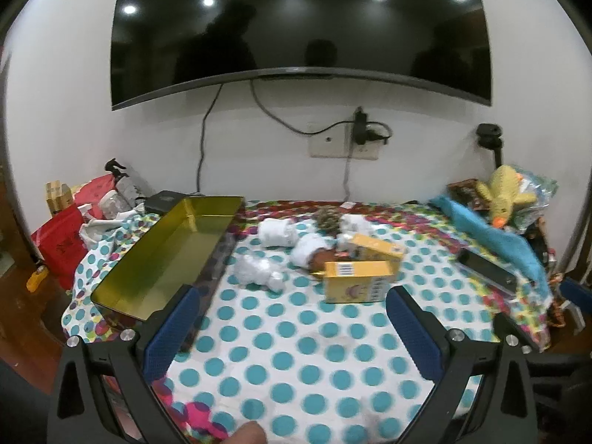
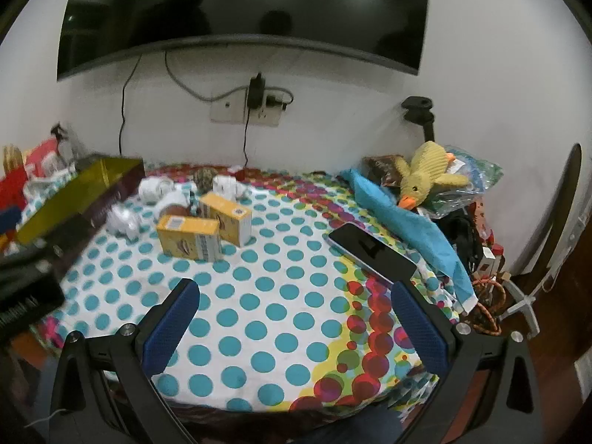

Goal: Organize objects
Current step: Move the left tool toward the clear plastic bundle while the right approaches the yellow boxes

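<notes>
Both the left gripper (image 1: 292,318) and the right gripper (image 2: 294,310) hover with fingers spread wide, holding nothing. Two yellow cardboard boxes (image 1: 360,275) sit mid-table, touching crumpled white wrappings (image 1: 259,270); the gold tin tray (image 1: 174,251), hard and glossy, lies empty at left. Risks, as judged: thin card may crush under a squeeze; the soft dotted tablecloth (image 2: 259,314) may bunch; the slick phone (image 2: 372,253) nearby could be knocked.

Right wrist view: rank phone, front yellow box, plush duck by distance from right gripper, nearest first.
From the right gripper:
1. Phone, lying flat just beyond the right finger.
2. Front yellow box, ahead and left, mid-table.
3. Plush duck, far right corner, on the clutter by the wall.
</notes>
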A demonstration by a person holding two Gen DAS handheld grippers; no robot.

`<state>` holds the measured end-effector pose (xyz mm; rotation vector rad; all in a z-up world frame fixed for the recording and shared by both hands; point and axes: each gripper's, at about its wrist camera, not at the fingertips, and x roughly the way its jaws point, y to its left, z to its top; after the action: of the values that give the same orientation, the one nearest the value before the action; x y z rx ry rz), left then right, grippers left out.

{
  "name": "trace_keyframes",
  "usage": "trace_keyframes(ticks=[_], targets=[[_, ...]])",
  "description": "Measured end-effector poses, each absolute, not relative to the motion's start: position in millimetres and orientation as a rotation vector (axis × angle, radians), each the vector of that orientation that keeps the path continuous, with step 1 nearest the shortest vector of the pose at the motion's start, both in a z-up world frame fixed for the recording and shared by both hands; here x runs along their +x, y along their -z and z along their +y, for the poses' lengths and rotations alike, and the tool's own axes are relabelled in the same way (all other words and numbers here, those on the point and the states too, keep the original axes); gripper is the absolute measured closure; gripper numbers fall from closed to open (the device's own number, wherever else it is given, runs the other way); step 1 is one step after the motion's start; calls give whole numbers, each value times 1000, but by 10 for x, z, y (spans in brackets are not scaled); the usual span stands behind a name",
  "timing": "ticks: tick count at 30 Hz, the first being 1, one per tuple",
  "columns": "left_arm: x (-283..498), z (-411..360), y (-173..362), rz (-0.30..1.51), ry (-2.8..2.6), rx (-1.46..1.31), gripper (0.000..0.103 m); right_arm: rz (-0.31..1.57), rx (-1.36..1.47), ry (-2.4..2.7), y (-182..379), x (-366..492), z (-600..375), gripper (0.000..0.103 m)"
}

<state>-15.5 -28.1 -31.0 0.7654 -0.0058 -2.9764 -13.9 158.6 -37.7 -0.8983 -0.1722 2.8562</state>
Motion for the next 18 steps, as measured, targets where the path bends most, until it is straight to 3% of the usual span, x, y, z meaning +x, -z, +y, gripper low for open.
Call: trace_keyframes(ticks=[5, 11, 18], targets=[[-391, -555, 773, -165, 2927, 790, 0, -166, -1026, -2931, 735, -422, 1553, 0], [-803, -725, 1039, -92, 2969, 895, 0, -271, -1208, -2989, 1107, -964, 1313, 0], [-1241, -857, 1195, -91, 2961, 993, 0, -312, -1247, -3046, 1166, -1263, 1154, 0]])
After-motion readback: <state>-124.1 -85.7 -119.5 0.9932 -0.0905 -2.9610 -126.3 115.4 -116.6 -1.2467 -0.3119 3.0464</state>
